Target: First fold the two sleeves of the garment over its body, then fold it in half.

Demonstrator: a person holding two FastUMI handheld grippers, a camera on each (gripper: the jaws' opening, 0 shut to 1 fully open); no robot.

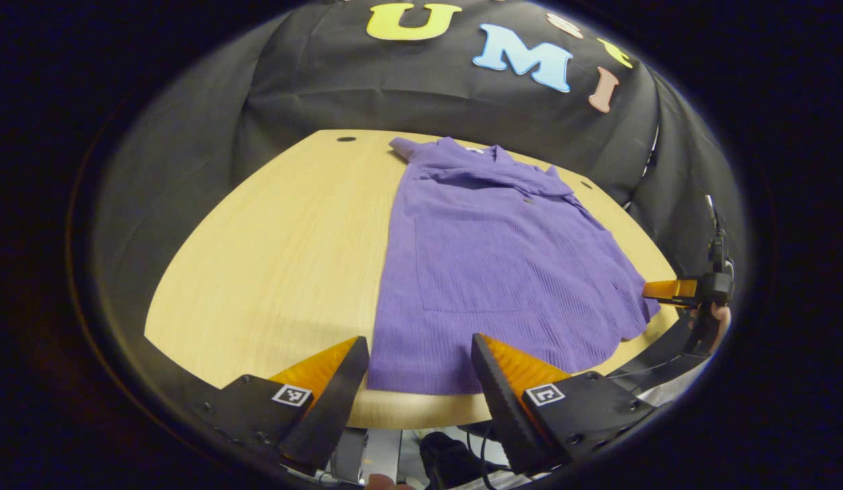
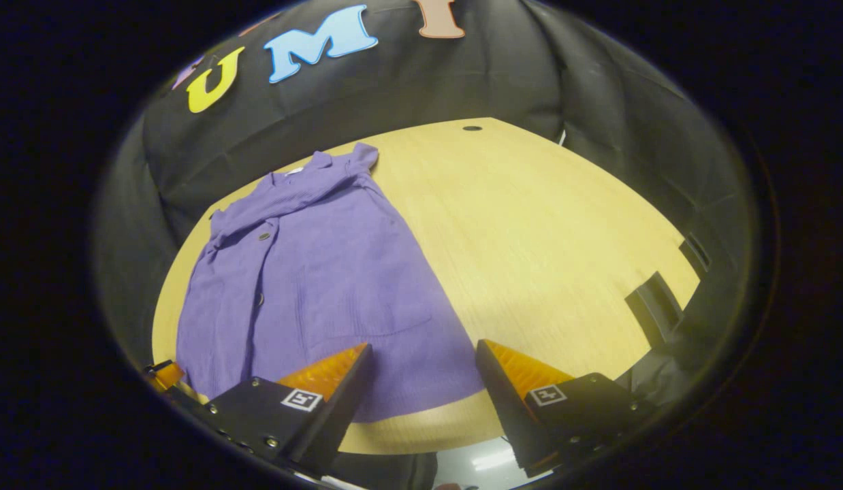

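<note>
Purple ribbed knit garment (image 1: 503, 272) lies flat on the light wood desk (image 1: 278, 252), collar end far from me, hem at the near desk edge just ahead of both grippers. Both sleeves look already folded in over the body near the collar, though I can't make out the sleeve edges cleanly, so I judge the sleeve step done and the half-fold as the step in hand, not yet started. My left gripper (image 1: 418, 361) hovers wide open over the hem's left corner, holding nothing. My right gripper (image 2: 421, 367) is also wide open and empty, hem's right corner between and just ahead of its fingers. Next move calls for lowering both, pinching the hem corners, then carrying the hem forward to the collar, keeping the cloth level.
</note>
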